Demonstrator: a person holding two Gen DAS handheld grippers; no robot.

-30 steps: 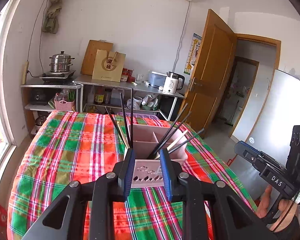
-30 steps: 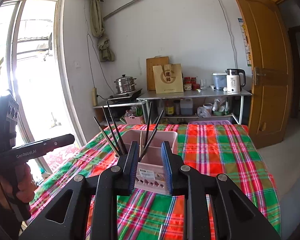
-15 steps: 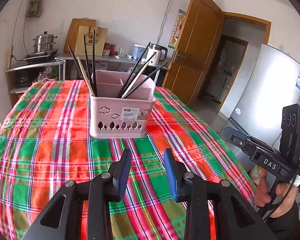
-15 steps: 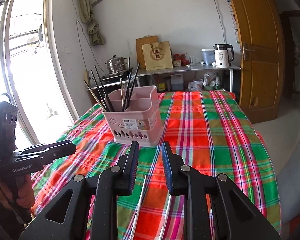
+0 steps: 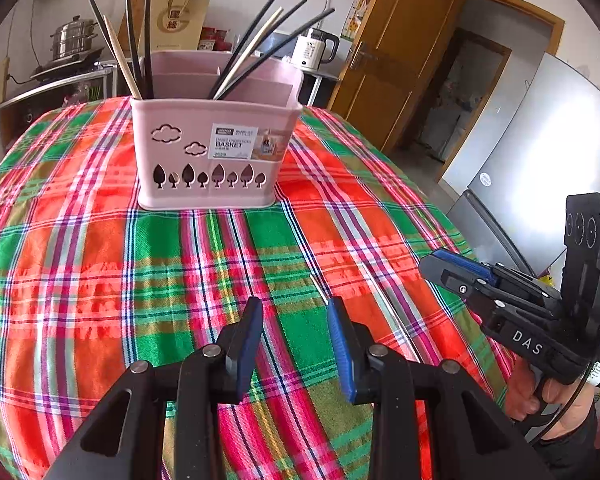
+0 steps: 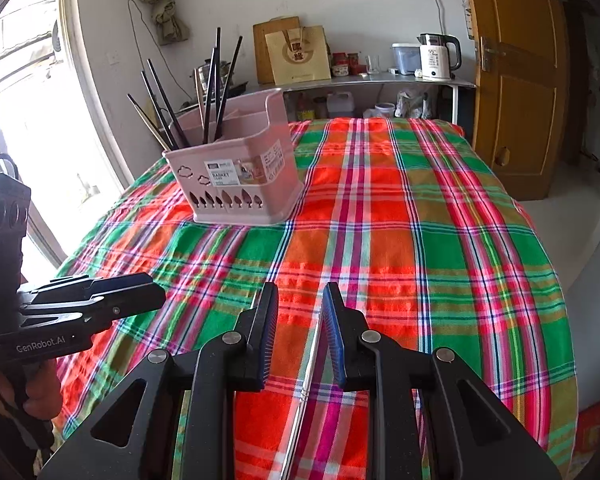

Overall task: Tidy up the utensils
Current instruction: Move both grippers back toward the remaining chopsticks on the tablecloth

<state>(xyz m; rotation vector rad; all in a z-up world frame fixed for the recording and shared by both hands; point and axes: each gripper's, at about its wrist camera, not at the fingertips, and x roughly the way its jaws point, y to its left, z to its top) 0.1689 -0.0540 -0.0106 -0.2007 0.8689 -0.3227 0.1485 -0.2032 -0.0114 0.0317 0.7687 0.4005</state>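
1. Blue-padded left hand-held gripper and right hand-held gripper, both spread and empty, hover over a plaid tabletop.
2. Silver chopsticks lie beneath the right one.
3. Farther off stands the pink basket of chopsticks.
4. Beyond: metal shelf, kettle, wooden door.

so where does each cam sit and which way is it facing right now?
Left wrist: rides the left tool, angled down over the plaid tablecloth toward the pink utensil basket; shows its own open blue pads, plus the right tool and the hand gripping it at right.
Right wrist: rides the right tool, facing down the table with a metal chopstick between its pads; the left tool shows at left.
Shared: basket, chopsticks standing in it, tablecloth, kettle, door.
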